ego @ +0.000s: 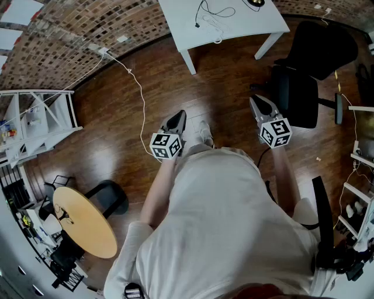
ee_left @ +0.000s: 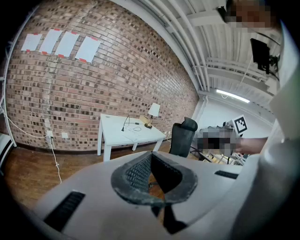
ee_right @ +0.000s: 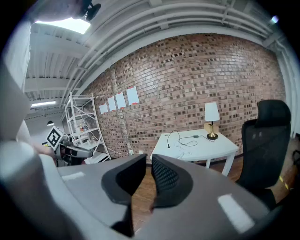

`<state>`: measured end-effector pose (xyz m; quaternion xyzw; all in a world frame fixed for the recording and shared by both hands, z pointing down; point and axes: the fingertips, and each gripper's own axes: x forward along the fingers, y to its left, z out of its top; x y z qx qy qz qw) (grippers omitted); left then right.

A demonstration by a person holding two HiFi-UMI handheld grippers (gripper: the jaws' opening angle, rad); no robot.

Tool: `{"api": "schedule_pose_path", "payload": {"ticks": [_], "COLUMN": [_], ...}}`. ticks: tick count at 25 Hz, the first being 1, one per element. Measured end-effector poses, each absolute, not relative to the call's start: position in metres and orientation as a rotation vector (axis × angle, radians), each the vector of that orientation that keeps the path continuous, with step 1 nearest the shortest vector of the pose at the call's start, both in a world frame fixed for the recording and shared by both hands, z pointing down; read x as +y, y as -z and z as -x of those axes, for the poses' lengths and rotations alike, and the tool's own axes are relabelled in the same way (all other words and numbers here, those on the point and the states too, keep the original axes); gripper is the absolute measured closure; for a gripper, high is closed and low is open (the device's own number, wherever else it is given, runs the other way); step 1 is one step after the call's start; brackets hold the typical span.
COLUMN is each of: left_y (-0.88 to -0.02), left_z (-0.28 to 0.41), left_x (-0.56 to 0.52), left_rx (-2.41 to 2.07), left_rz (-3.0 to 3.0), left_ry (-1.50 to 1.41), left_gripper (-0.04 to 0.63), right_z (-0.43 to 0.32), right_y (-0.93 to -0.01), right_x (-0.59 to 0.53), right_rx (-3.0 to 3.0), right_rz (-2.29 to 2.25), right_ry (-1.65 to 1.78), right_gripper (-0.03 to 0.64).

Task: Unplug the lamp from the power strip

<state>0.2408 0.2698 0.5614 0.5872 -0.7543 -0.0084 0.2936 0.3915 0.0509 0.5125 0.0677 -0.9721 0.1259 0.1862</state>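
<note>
The lamp (ee_right: 212, 115), with a white shade and brass foot, stands at the far right corner of a white table (ee_right: 220, 149) against the brick wall; it also shows small in the left gripper view as the lamp (ee_left: 153, 111). In the head view only the lamp's base (ego: 255, 3) is seen at the top edge. A black cable (ee_right: 185, 138) and a white cable (ego: 213, 26) lie on the tabletop; I cannot make out a power strip. My left gripper (ego: 177, 118) and right gripper (ego: 258, 103) are held in mid-air over the wooden floor, well short of the table, both shut and empty.
A black office chair (ego: 310, 64) stands to the right of the table, close to my right gripper. A white cable (ego: 140, 99) runs from a wall socket across the floor. A white shelf unit (ego: 41, 122) is at the left, a round wooden table (ego: 85, 222) behind me at lower left.
</note>
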Motion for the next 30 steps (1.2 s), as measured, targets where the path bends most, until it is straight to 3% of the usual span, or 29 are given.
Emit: {"api": "schedule_pose_path", "payload": {"ticks": [8,21,30], "left_y": [-0.582,-0.596,-0.613], "left_z": [-0.175,-0.123,-0.05], "left_x": [0.269,0.223,0.169], "left_rx": [-1.959,-1.935,-1.969], "left_rz": [-1.585,-1.598,-1.497], "left_ry": [0.025,-0.028,-0.088], "left_gripper": [0.593,0.594,0.592], "right_z": [-0.33,-0.265,-0.152], "right_y": [-0.516,-0.529,-0.554], "right_x": [0.048,0.006,-0.058], "right_rx": [-2.747,-2.734,-2.688], "right_rz": [-0.254,-0.258,-0.103], "right_ry": [-0.322,-0.335,-0.298], "right_gripper": [0.588,0.588,0.588]}}
